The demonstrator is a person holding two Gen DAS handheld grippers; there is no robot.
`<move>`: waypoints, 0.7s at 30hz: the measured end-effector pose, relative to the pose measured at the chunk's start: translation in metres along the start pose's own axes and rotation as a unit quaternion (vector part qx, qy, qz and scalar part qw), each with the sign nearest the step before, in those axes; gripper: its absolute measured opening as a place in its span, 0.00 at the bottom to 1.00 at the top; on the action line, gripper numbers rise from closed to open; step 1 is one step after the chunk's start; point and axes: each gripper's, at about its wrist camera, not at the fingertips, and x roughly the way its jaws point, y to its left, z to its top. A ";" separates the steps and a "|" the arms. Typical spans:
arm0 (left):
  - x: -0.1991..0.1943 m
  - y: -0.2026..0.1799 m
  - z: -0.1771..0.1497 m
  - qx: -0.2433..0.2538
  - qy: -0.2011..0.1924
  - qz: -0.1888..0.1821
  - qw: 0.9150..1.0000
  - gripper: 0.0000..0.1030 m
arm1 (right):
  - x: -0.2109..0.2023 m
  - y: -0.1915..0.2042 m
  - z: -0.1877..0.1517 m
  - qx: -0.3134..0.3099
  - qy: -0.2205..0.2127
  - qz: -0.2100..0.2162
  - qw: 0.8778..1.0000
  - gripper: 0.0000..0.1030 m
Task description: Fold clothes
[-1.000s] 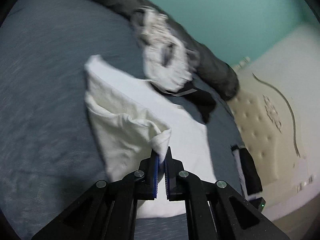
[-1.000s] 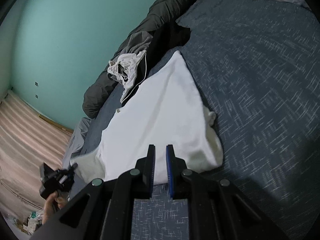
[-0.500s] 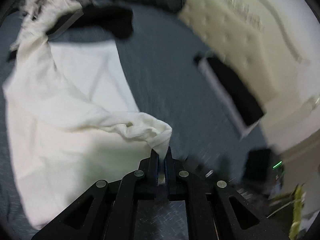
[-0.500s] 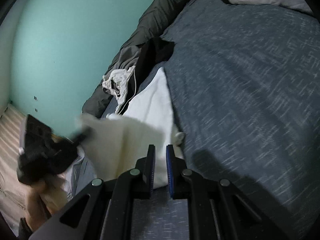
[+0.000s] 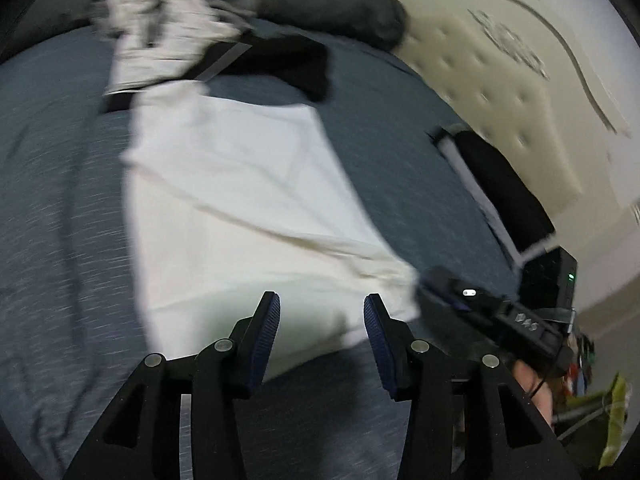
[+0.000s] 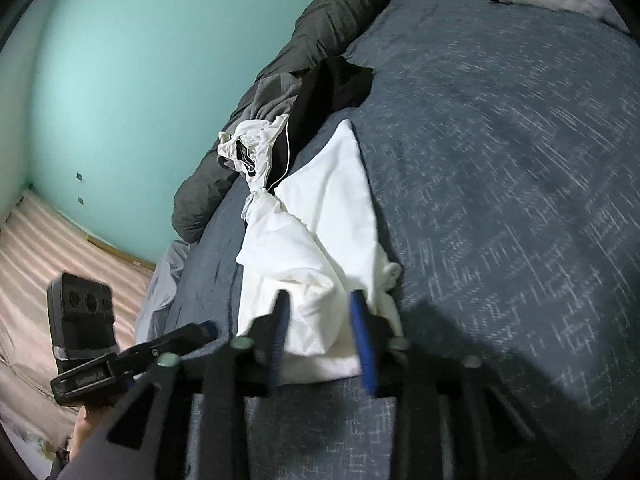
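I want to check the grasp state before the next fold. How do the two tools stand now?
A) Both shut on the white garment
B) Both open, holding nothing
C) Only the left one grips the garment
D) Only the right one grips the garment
B: the left tool and the right tool both have their fingers spread, and the white garment lies free on the bed.

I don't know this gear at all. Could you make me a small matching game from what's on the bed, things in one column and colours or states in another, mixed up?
Things:
1. white garment
2. bedspread
3. left gripper
4. black garment

Descriptions:
A. blue-grey, flecked
B. open, holding nothing
C. lies by the rolled dark blanket
D. spread on the bed in front of both grippers

Pairs: 1-D, 2-A, 3-B, 4-C
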 end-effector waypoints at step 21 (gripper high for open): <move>0.015 0.052 -0.031 -0.006 0.024 0.045 0.999 0.40 | 0.019 -0.011 -0.009 -0.004 0.020 -0.073 0.997 0.02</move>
